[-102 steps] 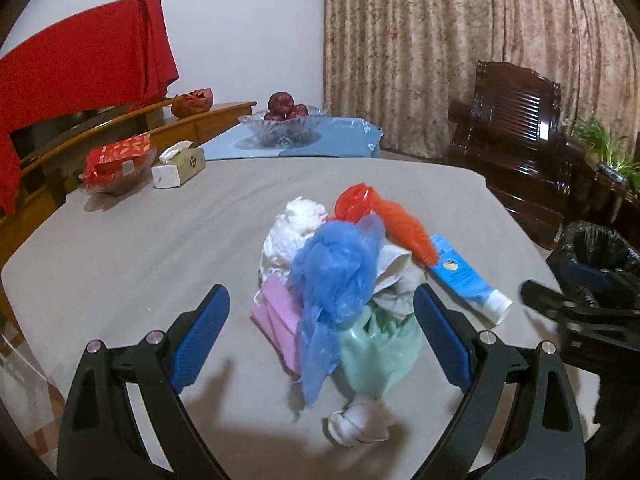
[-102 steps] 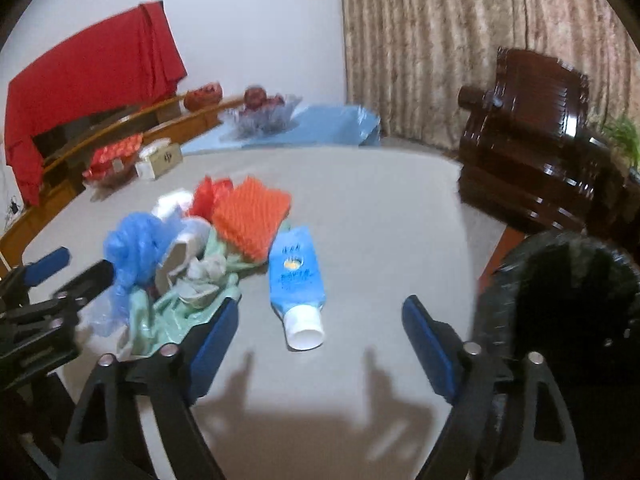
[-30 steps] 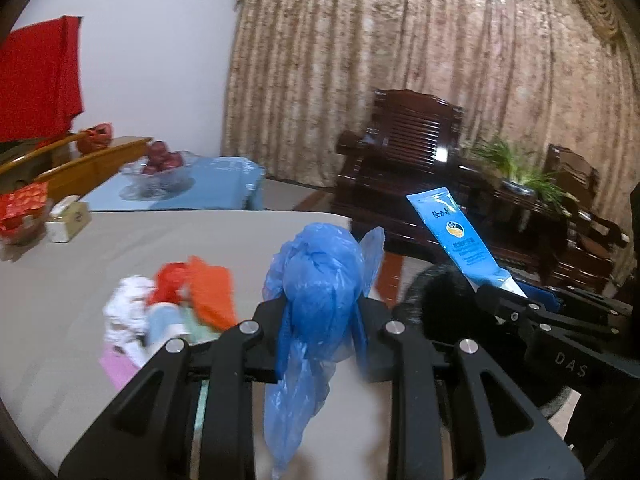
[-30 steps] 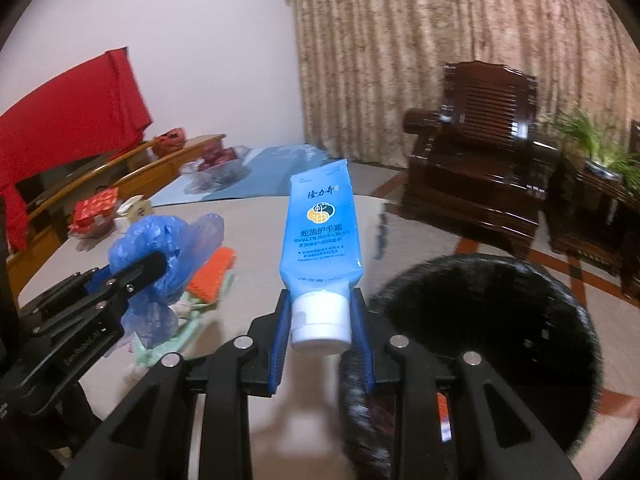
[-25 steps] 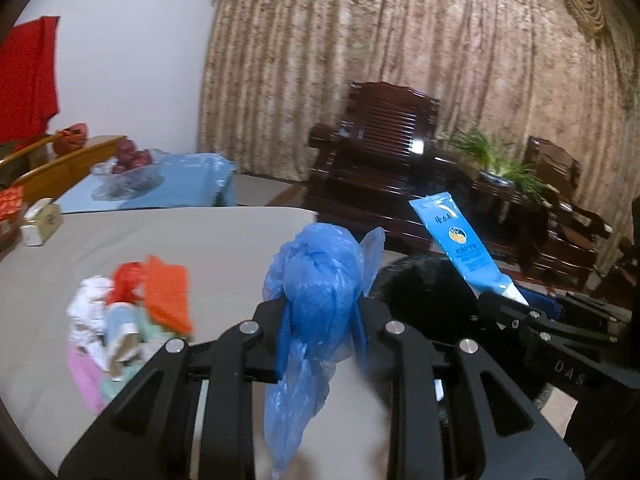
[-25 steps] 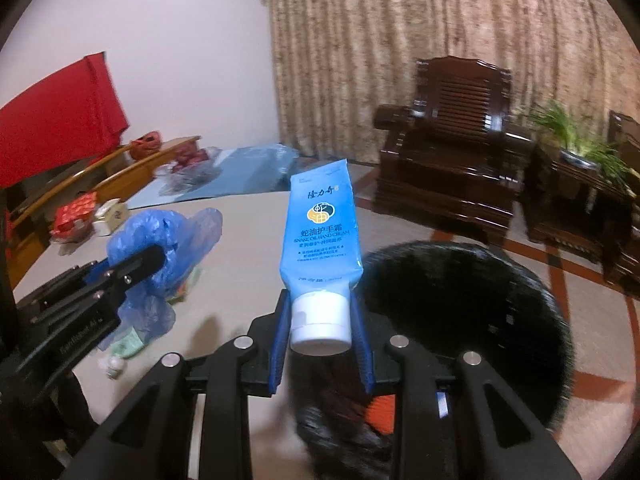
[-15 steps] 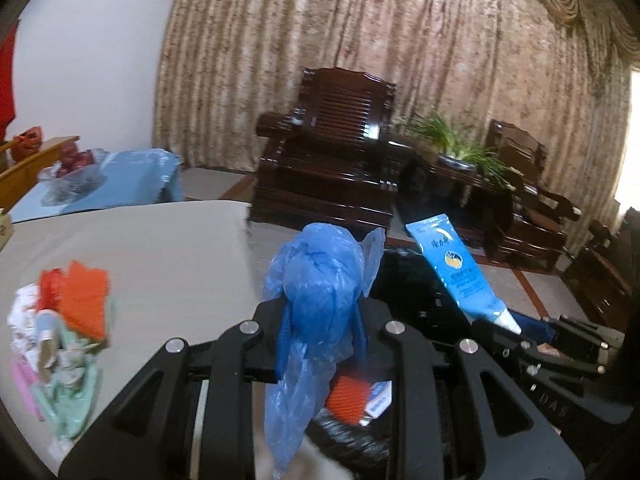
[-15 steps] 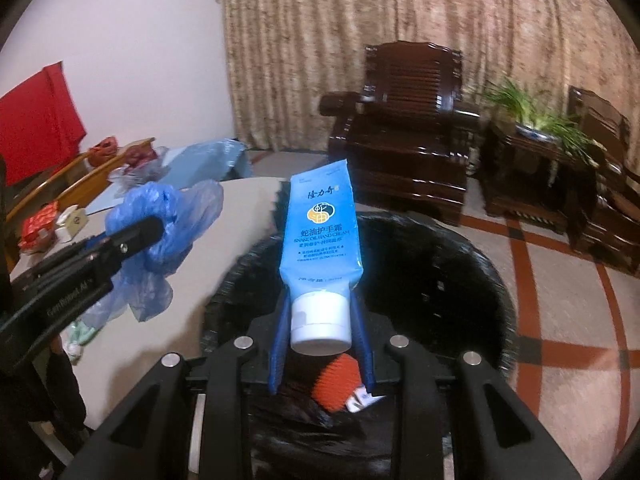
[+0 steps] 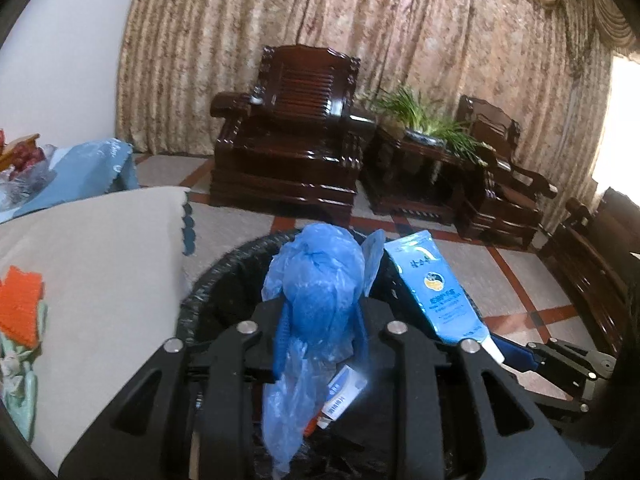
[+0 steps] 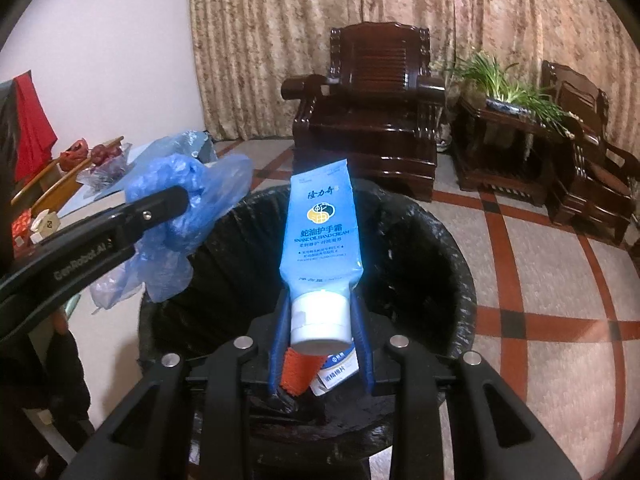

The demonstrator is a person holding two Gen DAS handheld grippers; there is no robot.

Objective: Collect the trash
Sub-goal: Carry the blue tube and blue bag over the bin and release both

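My left gripper holds a crumpled blue plastic bag over the black-lined trash bin; its jaws are opening, with the bag still between the pads. From the right wrist view the bag hangs at the bin's left rim. My right gripper is shut on a blue hand cream tube, cap toward me, above the bin. Inside the bin lie an orange scrap and a small white-blue box. More trash lies on the table at the left.
Dark wooden armchairs and a side table with a green plant stand beyond the bin on a tiled floor. A curtain covers the back wall. A blue cloth and a fruit bowl sit at the far left.
Both grippers have swung right from the table to above the bin, carrying the bag and the tube. The table pile has slid to the left edge of view.
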